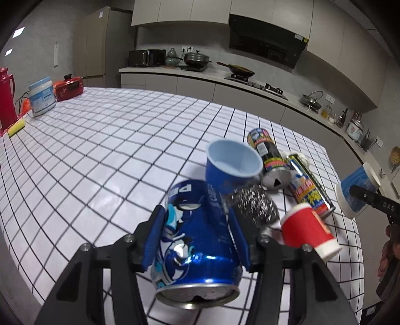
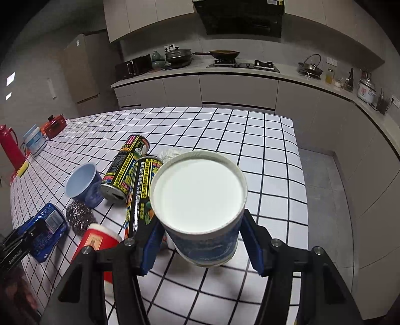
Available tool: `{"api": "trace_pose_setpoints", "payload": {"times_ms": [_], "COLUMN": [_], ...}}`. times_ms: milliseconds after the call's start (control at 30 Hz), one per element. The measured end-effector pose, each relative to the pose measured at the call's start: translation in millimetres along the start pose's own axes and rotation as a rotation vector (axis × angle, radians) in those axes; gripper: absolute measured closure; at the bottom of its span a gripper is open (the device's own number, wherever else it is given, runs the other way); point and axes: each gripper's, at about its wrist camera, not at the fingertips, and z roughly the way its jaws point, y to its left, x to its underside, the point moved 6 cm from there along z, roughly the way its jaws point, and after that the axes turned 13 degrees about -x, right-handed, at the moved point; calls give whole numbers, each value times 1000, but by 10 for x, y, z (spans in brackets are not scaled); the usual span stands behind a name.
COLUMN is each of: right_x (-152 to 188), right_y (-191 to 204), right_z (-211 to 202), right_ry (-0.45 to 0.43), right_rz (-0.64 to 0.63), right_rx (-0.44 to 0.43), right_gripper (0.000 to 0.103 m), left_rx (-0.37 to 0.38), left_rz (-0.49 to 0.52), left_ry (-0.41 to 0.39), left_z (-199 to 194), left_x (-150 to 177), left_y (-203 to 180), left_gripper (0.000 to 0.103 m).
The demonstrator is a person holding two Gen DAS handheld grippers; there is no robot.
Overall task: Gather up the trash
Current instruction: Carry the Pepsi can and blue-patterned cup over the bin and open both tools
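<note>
Gripping blue Pepsi can (image 1: 195, 240), "DAS" on right gripper (image 1: 360, 197)

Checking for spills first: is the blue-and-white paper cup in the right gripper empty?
Empty. The right wrist view looks straight into the paper cup, and its white inside is bare. The right gripper clamps its sides.

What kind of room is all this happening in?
Most likely a home kitchen: a gas hob with a pan under a range hood, a rice cooker on the counter, and a fridge.
</note>
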Motion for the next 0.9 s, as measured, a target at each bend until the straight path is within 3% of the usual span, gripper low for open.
{"api": "trace_pose_setpoints", "payload": {"times_ms": [200,233,267,333,400,433,467,533,900], "right_x": [103,112,119,128,138,146,152,160,141], "right_y": [-28,-40,-44,-49,-51,-56,-61,-71,-93], "right_z": [-137,-154,-161,-171,-171,-169,-166,-170,-388], "right_ry": [5,4,5,6,8,9,11,14,-14], "right_rz": [-6,-7,-6,-4,-3,-1,2,6,2], "right_rx": [-11,-8,-9,-10,-9,-9,-9,-9,-3], "right_gripper": [41,41,41,41,41,41,41,41,41], "left_rx": [-22,-22,-27,-37,-30,-26,-12,10,56], "left_rz": [-3,-5,-9,-2,17,34,45,61,62], "left_ry": [28,40,54,71,89,107,125,127,7], "left_z": [31,42,74,123,184,246,294,324,-170], "left_x": [148,161,159,157,172,177,190,167,-60], "left_y": [-18,-33,-34,-43,-87,-116,-140,-182,-342], "left_gripper": [49,43,30,22,22,25,36,38,41]}}
